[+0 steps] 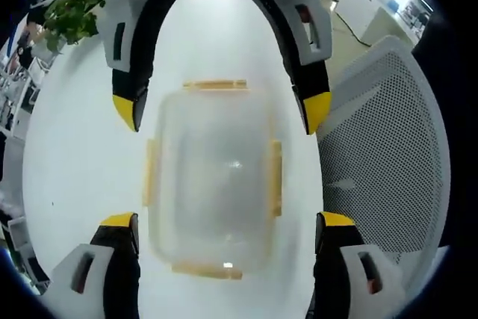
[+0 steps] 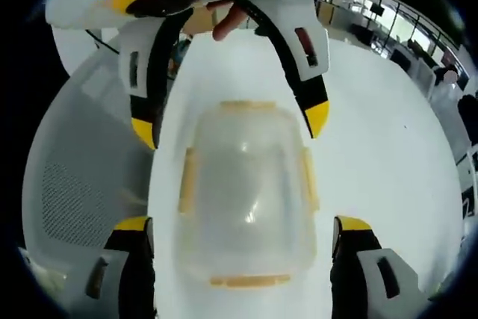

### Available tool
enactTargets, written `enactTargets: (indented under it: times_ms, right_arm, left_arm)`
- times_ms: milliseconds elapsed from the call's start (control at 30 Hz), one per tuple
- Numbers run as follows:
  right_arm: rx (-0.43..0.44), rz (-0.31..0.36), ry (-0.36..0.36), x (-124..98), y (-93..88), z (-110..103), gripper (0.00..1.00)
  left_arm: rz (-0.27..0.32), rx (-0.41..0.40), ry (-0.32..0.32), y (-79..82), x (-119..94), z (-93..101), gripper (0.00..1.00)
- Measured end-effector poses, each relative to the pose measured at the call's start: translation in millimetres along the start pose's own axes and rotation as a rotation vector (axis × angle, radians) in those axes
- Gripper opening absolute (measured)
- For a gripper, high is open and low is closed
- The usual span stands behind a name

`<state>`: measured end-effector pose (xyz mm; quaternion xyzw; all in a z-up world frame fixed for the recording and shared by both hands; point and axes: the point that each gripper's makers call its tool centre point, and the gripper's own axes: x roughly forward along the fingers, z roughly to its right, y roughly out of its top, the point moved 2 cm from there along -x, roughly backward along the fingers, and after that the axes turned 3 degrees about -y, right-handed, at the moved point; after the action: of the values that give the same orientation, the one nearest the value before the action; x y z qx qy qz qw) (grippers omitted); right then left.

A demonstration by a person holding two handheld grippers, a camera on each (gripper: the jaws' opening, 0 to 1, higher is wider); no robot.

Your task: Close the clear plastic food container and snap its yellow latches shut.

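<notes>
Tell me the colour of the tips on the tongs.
Yellow, on black and white arms. The left tongs show it best in the left gripper view, flanking the container.

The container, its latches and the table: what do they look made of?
Container: clear, slightly frosted plastic by the look; the white table shows through it, with small glints. Latches: opaque yellow-orange plastic, apparently matte. Table: smooth white surface, faint sheen; laminate or painted, I can't tell which.
</notes>
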<state>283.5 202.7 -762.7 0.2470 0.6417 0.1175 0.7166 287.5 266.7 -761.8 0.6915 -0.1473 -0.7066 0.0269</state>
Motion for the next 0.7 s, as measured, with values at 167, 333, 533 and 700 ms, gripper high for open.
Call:
enactTargets:
  times_ms: [167, 333, 533, 700]
  right_arm:
    - [-0.010, -0.013, -0.022, 0, -2.5, 2, 1.00]
    - [-0.021, -0.042, -0.015, 3, -7.3, -2, 1.00]
    - [-0.024, -0.057, -0.016, 6, -8.7, -2, 0.98]
    - [-0.049, -0.078, -0.028, 9, -9.3, -3, 0.96]
  left_arm:
    - [-0.012, -0.003, -0.009, -4.8, 2, -1.0, 0.99]
    - [-0.016, 0.004, -0.021, -7.2, 6, -1.3, 0.99]
    - [-0.028, 0.004, -0.034, -12.0, 10, -2.7, 0.98]
    - [-0.044, 0.002, -0.039, -17.8, 13, -1.0, 0.98]
